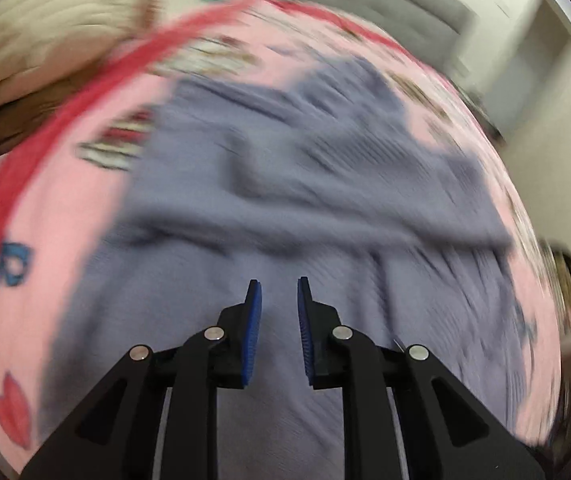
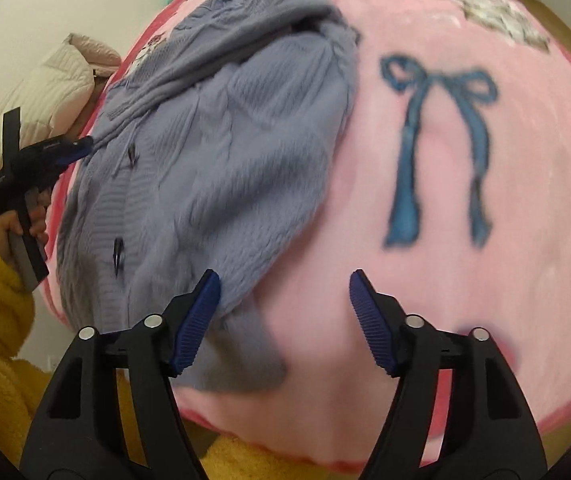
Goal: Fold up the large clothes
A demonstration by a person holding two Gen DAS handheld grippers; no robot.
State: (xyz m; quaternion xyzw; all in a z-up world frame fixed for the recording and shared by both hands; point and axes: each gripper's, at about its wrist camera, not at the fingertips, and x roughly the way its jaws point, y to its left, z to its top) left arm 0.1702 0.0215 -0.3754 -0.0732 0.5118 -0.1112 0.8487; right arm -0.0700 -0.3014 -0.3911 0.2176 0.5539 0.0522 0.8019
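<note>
Risk: left gripper [image 1: 279,282], jaws only a narrow gap w/ nothing between, may pinch just one knit layer and drag the lavender cardigan [image 2: 213,152] crooked. Cardigan lies rumpled, buttons showing, left of the blue bow print [image 2: 437,140] on the pink blanket [image 2: 485,280]. Right gripper [image 2: 285,276], approx. half open, holds nothing, over the hem corner.

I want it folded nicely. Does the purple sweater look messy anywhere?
Yes. The purple sweater lies crumpled on the pink blanket, bunched at its far end, with one corner sticking out toward the near edge. Nothing looks torn.
</note>
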